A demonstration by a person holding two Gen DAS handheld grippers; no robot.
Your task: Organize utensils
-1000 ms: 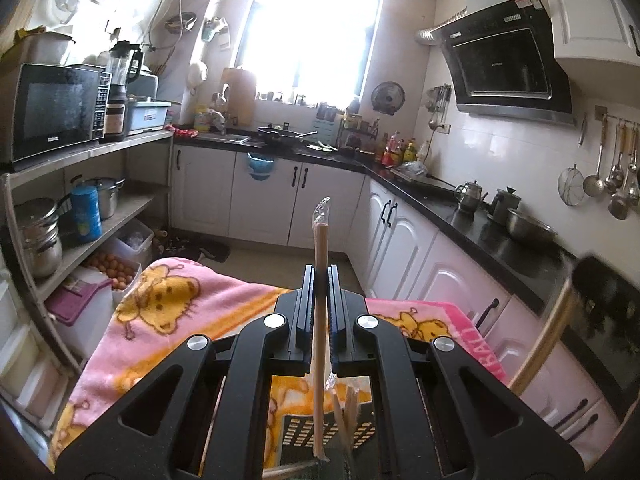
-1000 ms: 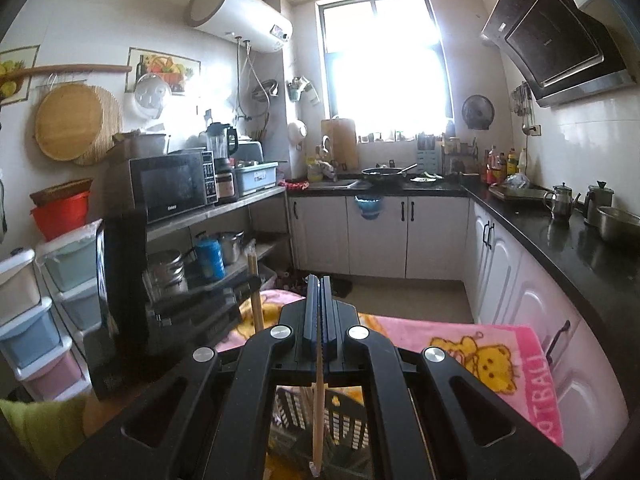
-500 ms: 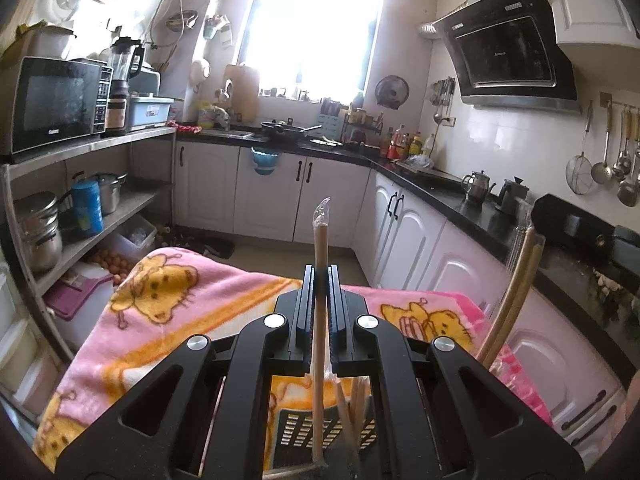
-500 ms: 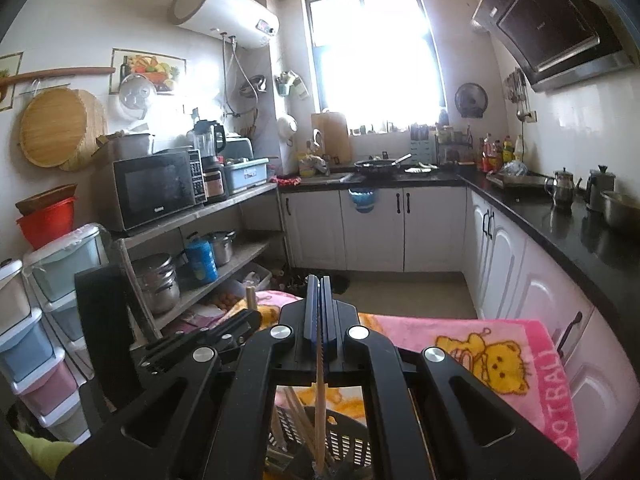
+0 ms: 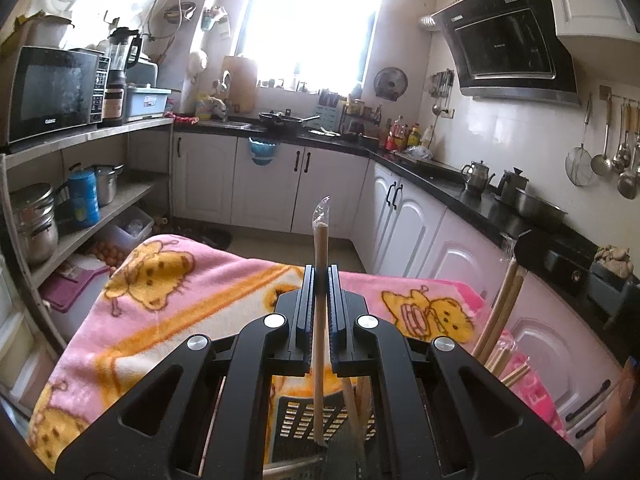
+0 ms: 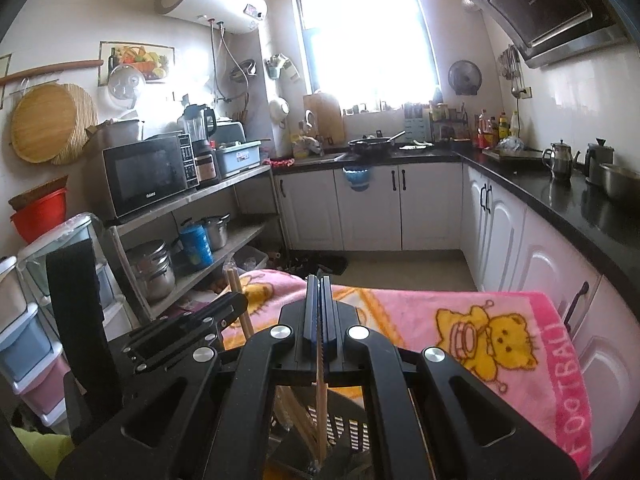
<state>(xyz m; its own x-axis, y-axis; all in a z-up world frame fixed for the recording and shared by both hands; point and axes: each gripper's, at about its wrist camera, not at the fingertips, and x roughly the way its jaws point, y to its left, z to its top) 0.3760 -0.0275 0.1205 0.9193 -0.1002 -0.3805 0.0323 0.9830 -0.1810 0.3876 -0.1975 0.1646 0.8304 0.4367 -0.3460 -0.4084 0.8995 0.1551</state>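
Observation:
My left gripper [image 5: 319, 276] is shut on a plastic-wrapped pair of wooden chopsticks [image 5: 320, 248] held upright, its lower end down in a black slotted utensil basket [image 5: 296, 420] below the fingers. My right gripper [image 6: 319, 292] is shut on another wooden chopstick pair [image 6: 320, 396] that also reaches down into the black basket [image 6: 352, 428]. Loose chopsticks [image 6: 298, 420] lean inside the basket. In the left wrist view the right gripper's chopsticks [image 5: 500, 312] rise at the right. In the right wrist view the left gripper [image 6: 188, 336] with its chopsticks [image 6: 238, 296] is at the left.
The basket stands on a table covered by a pink and yellow cartoon blanket [image 5: 192, 292]. A metal shelf with a microwave [image 6: 148, 172] and pots [image 6: 152, 268] is on the left. White cabinets under a black counter [image 6: 560, 196] run along the right.
Both grippers have come closer together over the basket. The right gripper's chopsticks have moved left in the left wrist view, and both pairs sit lower into the basket.

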